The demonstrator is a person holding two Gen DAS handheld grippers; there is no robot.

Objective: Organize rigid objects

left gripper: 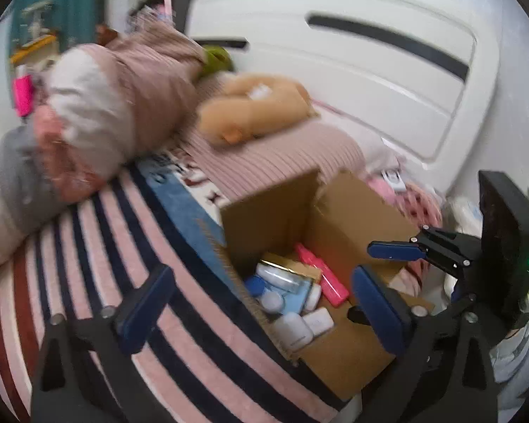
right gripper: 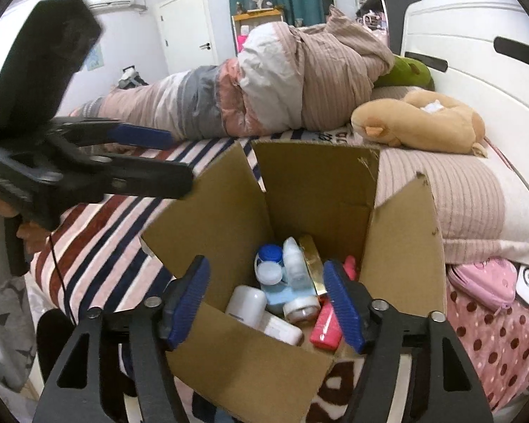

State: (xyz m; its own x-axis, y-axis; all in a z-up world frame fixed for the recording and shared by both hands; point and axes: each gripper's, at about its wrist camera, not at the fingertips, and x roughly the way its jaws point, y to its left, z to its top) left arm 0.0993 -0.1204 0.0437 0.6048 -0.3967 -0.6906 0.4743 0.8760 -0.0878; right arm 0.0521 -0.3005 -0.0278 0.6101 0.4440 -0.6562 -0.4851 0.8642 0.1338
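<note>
An open cardboard box [right gripper: 402,246] sits on a bed, low and centre in the right wrist view, its flaps standing up; in the left wrist view the box [left gripper: 275,211] lies right of centre at the bed's edge. Inside it lie the task's things, packed close together: a white bottle [right gripper: 247,303] at the near side, a blue-capped bottle [right gripper: 269,253] behind it, a clear bottle [right gripper: 294,264] on a pale blue pack, a gold box [right gripper: 310,257] upright toward the back, a pink tube [right gripper: 326,324] at the right; the left wrist view shows the pink tube [left gripper: 322,275] running along the far wall.

The right gripper [right gripper: 268,303] hangs over the box mouth, fingers spread wide with nothing between them; in the left wrist view it [left gripper: 381,261] enters from the right edge above the box. The left gripper [left gripper: 261,306] sits at the bottom of its own frame, fingers wide apart and empty, over the striped blanket [left gripper: 105,239] and the box's near edge; in the right wrist view it [right gripper: 180,158] reaches in from the upper left, fingers parted.

A rolled quilt [right gripper: 264,81] lies across the bed behind the box; a tan plush [right gripper: 419,120] rests at the upper right beside a white headboard [right gripper: 476,56]; a pink pouch [right gripper: 483,282] lies at the right edge.
</note>
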